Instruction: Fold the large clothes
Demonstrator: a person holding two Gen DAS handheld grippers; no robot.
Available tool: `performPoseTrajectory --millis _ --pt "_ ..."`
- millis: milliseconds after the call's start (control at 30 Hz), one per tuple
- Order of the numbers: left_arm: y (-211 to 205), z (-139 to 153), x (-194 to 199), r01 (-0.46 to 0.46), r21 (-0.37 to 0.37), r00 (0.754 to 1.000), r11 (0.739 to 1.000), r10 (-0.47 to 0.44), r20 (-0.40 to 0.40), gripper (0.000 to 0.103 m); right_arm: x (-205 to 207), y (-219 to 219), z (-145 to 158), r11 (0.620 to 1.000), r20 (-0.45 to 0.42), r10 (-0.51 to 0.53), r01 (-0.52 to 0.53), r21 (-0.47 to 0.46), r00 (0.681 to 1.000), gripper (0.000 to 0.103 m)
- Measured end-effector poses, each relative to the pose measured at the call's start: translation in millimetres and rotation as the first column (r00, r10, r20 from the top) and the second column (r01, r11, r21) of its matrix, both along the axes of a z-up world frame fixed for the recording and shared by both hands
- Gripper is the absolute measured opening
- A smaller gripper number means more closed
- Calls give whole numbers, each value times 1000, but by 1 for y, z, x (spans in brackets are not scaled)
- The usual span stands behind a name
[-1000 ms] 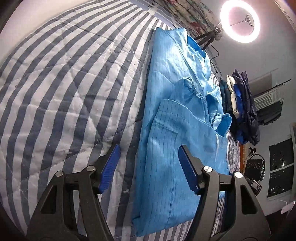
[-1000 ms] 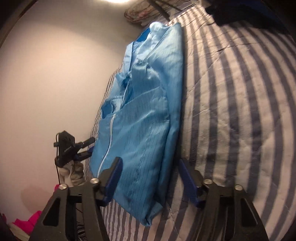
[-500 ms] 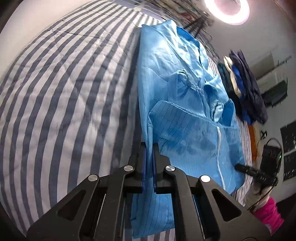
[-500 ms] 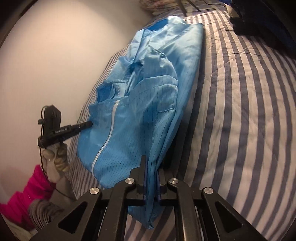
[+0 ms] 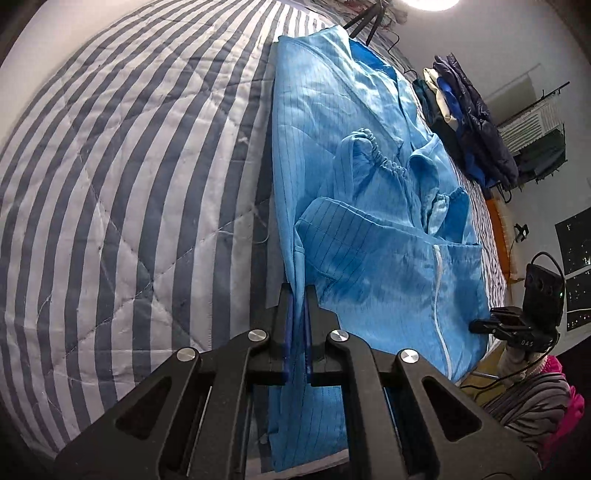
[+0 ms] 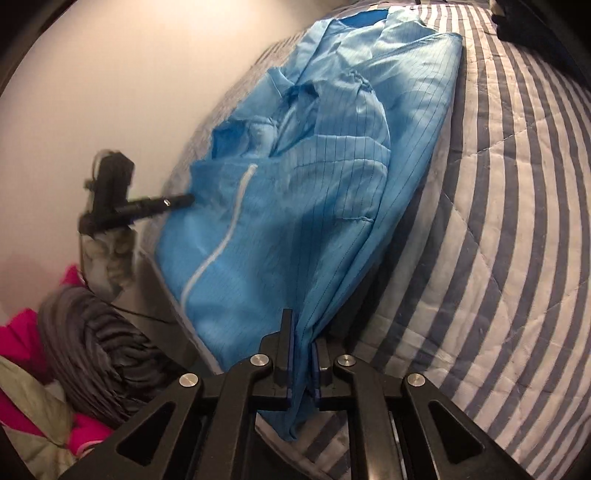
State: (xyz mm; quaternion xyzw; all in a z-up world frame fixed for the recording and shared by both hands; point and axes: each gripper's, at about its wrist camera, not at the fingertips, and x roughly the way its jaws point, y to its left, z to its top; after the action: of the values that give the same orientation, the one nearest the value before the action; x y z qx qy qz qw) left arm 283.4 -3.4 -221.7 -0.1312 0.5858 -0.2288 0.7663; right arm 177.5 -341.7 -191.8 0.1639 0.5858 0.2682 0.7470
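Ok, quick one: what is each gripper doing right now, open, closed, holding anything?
Left gripper: closed on the near edge of the blue garment.
Right gripper: garment edge pinched between its fingers, which are easing open slightly.

I count one blue garment on one striped quilt, two grippers, left and right, one ring light, and one pile of dark jackets at the bed's far edge.
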Motion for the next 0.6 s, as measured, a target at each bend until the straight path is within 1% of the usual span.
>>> performPoseTrajectory --millis 33,67,100,167,300,367,467,533,600 --pt "0 1 2 4 13 1000 1000 -4 0 5 1 -2 3 1000 0 -2 2 -3 1000 18" --pt "1 3 2 15 24 1000 1000 -15 5 6 2 -1 6 1000 2 -6 6 1 1000 27" --pt "1 5 2 24 31 1000 999 -24 9 6 2 -6 13 1000 21 -14 14 11 1000 30" --pt "2 16 6 42 46 998 998 -43 34 6 1 -29 25 1000 64 -24 23 10 998 32" --pt "13 44 17 36 62 993 997 -43 111 6 12 -50 52 998 157 -53 55 -7 986 32" --pt "16 58 32 20 58 989 998 -28 148 6 30 -54 67 997 216 -64 73 -37 974 32" --pt "6 78 66 19 70 978 997 -33 207 6 66 -53 79 988 287 -97 127 -86 953 32" --pt "-9 82 91 34 84 973 996 -52 226 6 98 -52 78 978 320 -135 177 -106 938 32" --pt "-23 80 116 40 93 968 995 -62 244 6 129 -51 77 970 342 -162 213 -118 926 32"
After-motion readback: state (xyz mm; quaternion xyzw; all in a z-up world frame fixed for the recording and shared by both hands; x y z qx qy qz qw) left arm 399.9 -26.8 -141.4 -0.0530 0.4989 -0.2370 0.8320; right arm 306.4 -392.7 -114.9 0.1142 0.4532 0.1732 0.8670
